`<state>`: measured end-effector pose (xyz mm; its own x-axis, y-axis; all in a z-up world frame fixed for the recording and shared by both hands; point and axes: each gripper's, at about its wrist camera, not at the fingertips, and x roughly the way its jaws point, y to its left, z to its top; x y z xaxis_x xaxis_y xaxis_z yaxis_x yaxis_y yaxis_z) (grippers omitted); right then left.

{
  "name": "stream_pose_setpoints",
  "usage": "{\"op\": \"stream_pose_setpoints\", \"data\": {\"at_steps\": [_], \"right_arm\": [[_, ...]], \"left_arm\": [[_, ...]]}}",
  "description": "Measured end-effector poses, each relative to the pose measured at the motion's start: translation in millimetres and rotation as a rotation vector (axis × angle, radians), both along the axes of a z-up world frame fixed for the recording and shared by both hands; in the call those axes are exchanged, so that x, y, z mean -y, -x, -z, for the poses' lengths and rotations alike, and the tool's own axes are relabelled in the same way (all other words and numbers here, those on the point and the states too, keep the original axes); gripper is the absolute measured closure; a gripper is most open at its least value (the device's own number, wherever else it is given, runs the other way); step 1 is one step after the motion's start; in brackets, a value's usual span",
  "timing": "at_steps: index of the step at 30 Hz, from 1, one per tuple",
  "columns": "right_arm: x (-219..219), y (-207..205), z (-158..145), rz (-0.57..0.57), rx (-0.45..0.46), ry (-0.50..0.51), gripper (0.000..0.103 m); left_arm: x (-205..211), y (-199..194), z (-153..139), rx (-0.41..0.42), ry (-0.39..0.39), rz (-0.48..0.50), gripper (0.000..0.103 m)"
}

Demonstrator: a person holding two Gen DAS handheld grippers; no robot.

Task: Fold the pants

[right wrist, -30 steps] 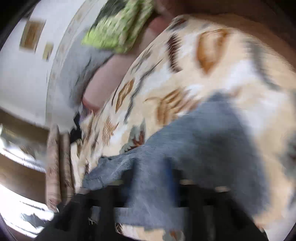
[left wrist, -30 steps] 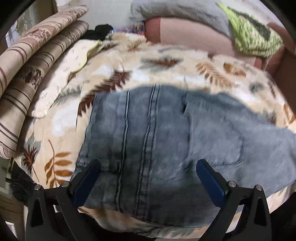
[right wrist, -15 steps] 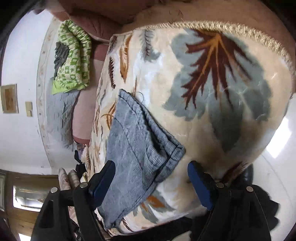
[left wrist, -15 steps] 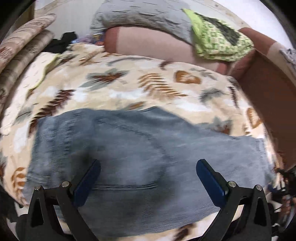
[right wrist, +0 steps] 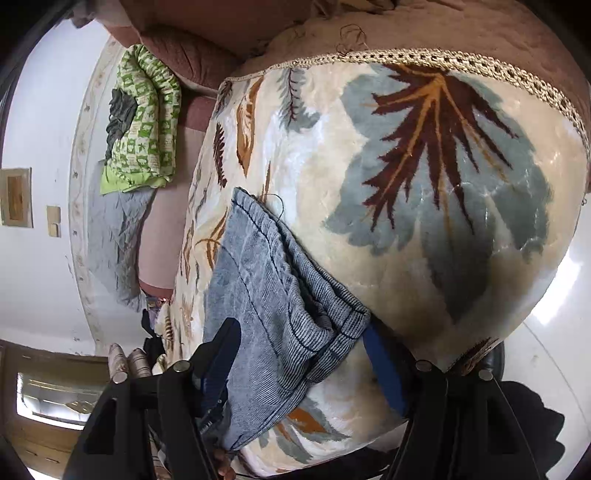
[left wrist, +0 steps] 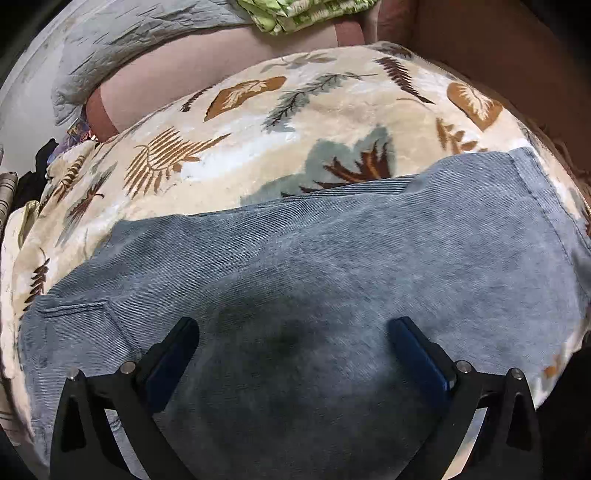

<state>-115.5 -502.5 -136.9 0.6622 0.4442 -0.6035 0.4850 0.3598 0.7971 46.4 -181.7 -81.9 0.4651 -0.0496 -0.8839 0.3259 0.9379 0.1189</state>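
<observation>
Blue-grey corduroy pants (left wrist: 332,258) lie flat along the near edge of a leaf-patterned blanket (left wrist: 258,122). A back pocket shows at the left and the leg hem at the far right. My left gripper (left wrist: 293,328) hovers open over the leg, with nothing between its blue pads. In the right wrist view the doubled hem end of the pants (right wrist: 266,280) lies on the blanket (right wrist: 443,184), between the jaws of my right gripper (right wrist: 299,332). Those jaws are closing around the hem corner. The right pad (right wrist: 380,365) sits just beside the hem.
A green patterned folded cloth (left wrist: 306,14) and a grey quilt (left wrist: 129,44) lie on a pink bolster behind the blanket. A brown upholstered side (left wrist: 498,48) borders the right end. White floor (right wrist: 554,332) lies below the blanket's edge. Striped cushions (right wrist: 125,362) sit at the far end.
The left gripper has slid along the pants from the waist and pocket to the lower leg. The right gripper has settled at the hem and its jaws have narrowed around it.
</observation>
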Motion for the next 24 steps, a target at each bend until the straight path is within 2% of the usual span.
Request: {"op": "stream_pose_setpoints", "data": {"at_steps": [2, 4, 5, 7, 8, 9, 10, 13, 15, 19, 22, 24], "right_arm": [[-0.2, -1.9, 0.1, -0.007, -0.002, 0.002, 0.031], [-1.1, -3.4, -1.4, -0.022, -0.005, 0.029, 0.031], [-1.5, -4.1, -0.9, -0.023, -0.011, 0.034, 0.031], [-2.3, -6.3, -2.3, -0.029, -0.026, 0.051, 0.035], [-2.6, -7.8, -3.8, -0.035, -0.045, 0.073, 0.043], [-3.0, -8.9, -4.9, -0.041, -0.061, 0.091, 0.059], [-2.8, -10.0, -5.5, -0.051, -0.078, 0.111, 0.067], [-7.3, -14.7, -17.0, -0.079, -0.088, 0.171, 0.072], [-15.7, -17.9, -40.3, -0.089, -0.058, 0.241, 0.075], [-62.3, -34.7, -120.2, -0.178, 0.07, 0.465, 0.082], [-120.6, -44.9, -176.9, -0.287, 0.207, 0.596, 0.082], [-163.0, -48.0, -200.8, -0.361, 0.28, 0.659, 0.082]], "left_arm": [[-5.7, 4.8, -22.7, 0.031, 0.12, -0.006, 0.0], [-4.9, 8.8, -34.2, 0.066, 0.158, -0.025, 0.0], [2.4, 8.3, -27.0, 0.051, 0.122, -0.009, 0.0], [22.0, 3.5, 10.2, -0.04, -0.03, 0.056, 0.0], [23.7, 4.0, 25.6, -0.036, -0.038, 0.06, 0.0], [21.7, 4.9, 24.7, -0.019, -0.023, 0.054, 0.0], [23.7, 5.5, 20.9, -0.02, -0.036, 0.06, 0.0], [32.5, 7.3, 18.9, 0.001, -0.094, 0.118, 0.0], [30.6, 8.3, 21.0, -0.007, -0.072, 0.102, 0.0], [28.0, 11.4, 20.4, 0.003, -0.044, 0.102, 0.0], [4.2, 4.4, 15.3, -0.037, 0.101, 0.063, 0.001], [-30.3, 4.7, 0.2, -0.049, 0.227, -0.022, 0.001]]}}
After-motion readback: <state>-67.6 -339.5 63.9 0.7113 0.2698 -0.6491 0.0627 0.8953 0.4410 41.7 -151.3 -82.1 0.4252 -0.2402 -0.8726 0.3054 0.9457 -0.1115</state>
